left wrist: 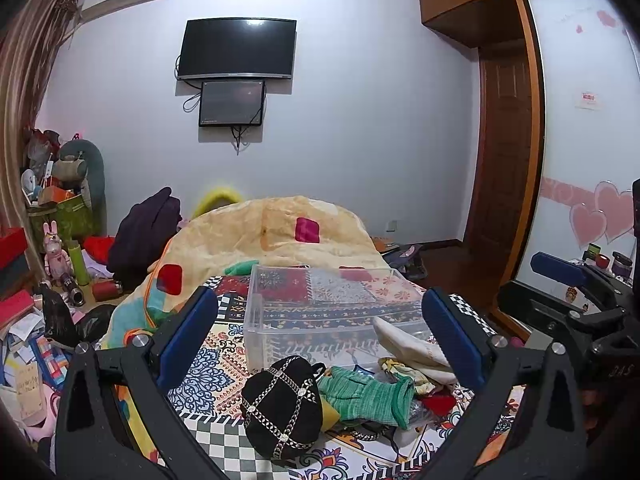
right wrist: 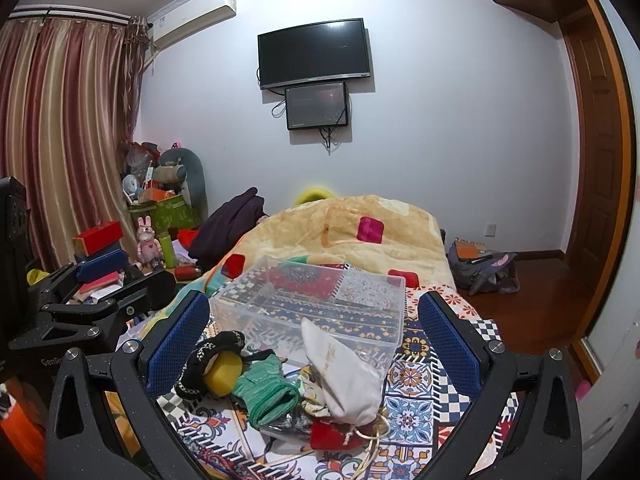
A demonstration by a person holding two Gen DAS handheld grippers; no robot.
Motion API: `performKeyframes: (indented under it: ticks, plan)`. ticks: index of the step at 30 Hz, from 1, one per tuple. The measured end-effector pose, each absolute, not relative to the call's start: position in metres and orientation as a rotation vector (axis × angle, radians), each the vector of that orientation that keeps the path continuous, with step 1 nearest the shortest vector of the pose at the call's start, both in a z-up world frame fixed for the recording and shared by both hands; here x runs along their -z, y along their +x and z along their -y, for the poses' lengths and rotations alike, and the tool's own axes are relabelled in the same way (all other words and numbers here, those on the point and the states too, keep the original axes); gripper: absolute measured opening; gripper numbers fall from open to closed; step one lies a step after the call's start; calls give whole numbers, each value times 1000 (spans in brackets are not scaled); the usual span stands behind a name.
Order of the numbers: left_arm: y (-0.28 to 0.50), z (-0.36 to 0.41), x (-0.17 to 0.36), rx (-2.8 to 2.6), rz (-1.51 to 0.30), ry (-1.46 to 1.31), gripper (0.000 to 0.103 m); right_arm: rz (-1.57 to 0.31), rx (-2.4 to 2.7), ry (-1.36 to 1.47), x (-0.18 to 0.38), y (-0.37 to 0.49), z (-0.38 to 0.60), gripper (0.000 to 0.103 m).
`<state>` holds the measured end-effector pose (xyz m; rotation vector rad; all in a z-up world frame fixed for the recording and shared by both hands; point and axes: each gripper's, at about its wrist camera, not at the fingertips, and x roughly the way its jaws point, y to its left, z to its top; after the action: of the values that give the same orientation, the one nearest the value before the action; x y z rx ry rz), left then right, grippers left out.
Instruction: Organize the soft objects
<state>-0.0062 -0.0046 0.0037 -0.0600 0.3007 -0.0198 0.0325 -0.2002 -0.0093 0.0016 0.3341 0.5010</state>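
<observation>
The left gripper [left wrist: 316, 330] hangs over the patterned patchwork bedspread [left wrist: 224, 354] with its 2 blue-padded fingers [left wrist: 188, 334] spread wide, grasping nothing and touching nothing. The right gripper [right wrist: 314, 338] is likewise released, its 2 blue-padded fingers [right wrist: 450, 340] well apart and bare of any load.

Between both pairs of fingers lies 1 heap of soft things near the bed's near edge. In it: 1 black round pouch crossed with silver chain [left wrist: 282, 406], at the heap's left end; 1 yellow soft block [right wrist: 224, 372] touching that pouch; 1 green knitted piece [left wrist: 368, 396] just beside them; 1 cream-white drawstring cloth bag [right wrist: 344, 376], whose upper end leans against the box's front wall; 1 small red cloth piece [right wrist: 330, 436] under the bag's tied end. Other scraps beneath are too tangled to count.

1 clear rectangular plastic box [left wrist: 256, 316] stands on the bedspread just behind the heap, with no soft thing inside it. Further back, 1 yellow-cream blanket with red squares [left wrist: 280, 232] is bunched across the bed.
</observation>
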Motion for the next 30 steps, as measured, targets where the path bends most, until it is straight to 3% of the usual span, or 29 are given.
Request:
performKeyframes:
  ticks: [30]
  plan:
    - [-7,5,-7,24,-291,-57,103,-323,-501,13,2,32,200,103]
